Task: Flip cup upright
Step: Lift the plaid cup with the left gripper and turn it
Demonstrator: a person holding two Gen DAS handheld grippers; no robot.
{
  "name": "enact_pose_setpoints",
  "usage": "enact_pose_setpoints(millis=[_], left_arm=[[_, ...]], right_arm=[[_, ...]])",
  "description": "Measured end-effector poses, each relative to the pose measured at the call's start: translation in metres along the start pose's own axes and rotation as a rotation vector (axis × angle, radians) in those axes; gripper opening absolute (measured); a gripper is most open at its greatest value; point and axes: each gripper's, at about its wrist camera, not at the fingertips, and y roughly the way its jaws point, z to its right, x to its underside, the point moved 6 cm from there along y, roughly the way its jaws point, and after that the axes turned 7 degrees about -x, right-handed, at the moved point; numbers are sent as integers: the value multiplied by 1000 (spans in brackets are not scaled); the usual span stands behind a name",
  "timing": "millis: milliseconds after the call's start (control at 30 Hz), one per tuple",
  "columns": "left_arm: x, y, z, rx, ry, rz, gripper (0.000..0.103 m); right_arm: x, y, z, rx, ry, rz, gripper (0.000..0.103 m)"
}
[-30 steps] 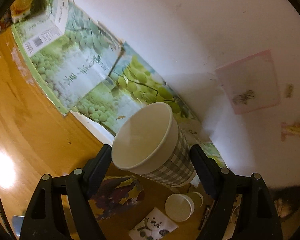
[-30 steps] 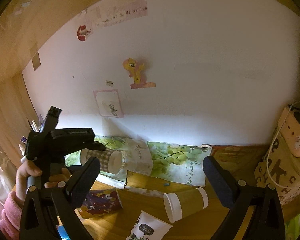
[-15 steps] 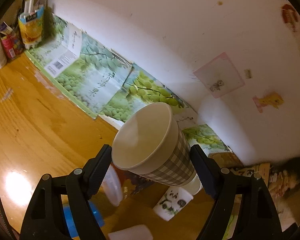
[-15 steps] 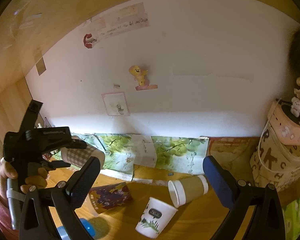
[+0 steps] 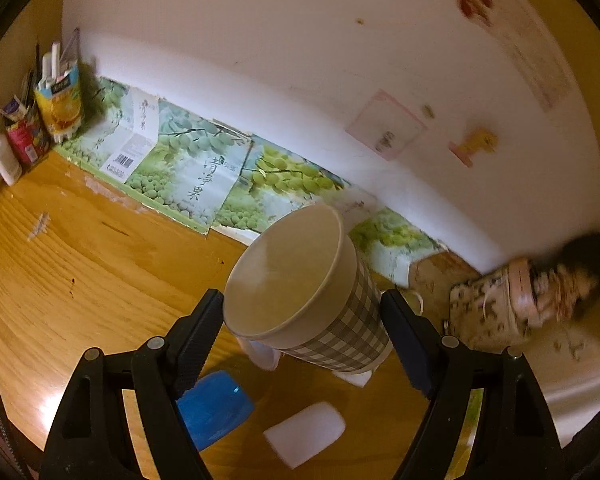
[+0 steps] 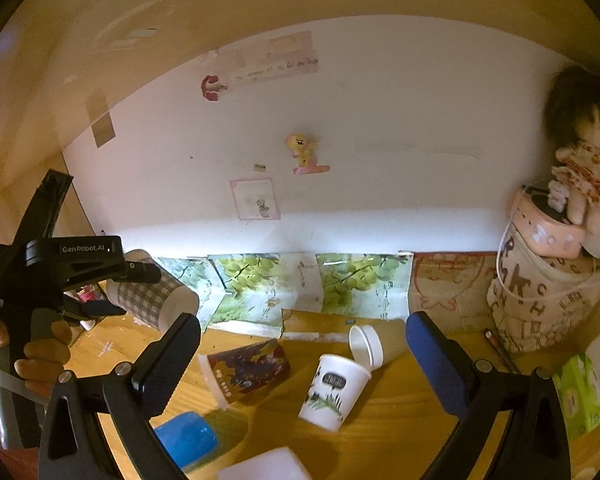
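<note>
My left gripper is shut on a grey-and-white checked paper cup and holds it in the air above the wooden desk, tilted, its open mouth turned toward the camera. The right wrist view shows the same cup held in the left gripper at the far left, lying nearly sideways. My right gripper is open and empty, raised over the desk. Below it a white printed cup stands upside down, a tan cup lies on its side, and a dark patterned cup lies on its side.
A blue lid and a white block lie at the desk's near edge. Grape-print cartons line the wall. A lettered bag with a doll stands right. A green tissue pack lies near right. Containers stand at the far-left corner.
The left gripper has swung with the checked cup, so its view now takes in more of the desk and the bag at right. The right gripper has drawn back and risen a little.
</note>
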Motion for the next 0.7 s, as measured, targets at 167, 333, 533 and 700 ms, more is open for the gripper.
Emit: enact_pose_setpoints(millis=[167, 333, 533, 700], left_arm=[[18, -13, 0, 7, 82, -12, 83], [40, -24, -2, 9, 151, -29, 83], [65, -38, -9, 4, 223, -44, 83], [82, -50, -18, -1, 273, -51, 83]], right_arm=[[16, -18, -13, 33, -2, 2, 103], [35, -38, -25, 61, 17, 6, 103], [58, -61, -38, 99, 37, 6, 103], [76, -75, -46, 125, 52, 3, 103]])
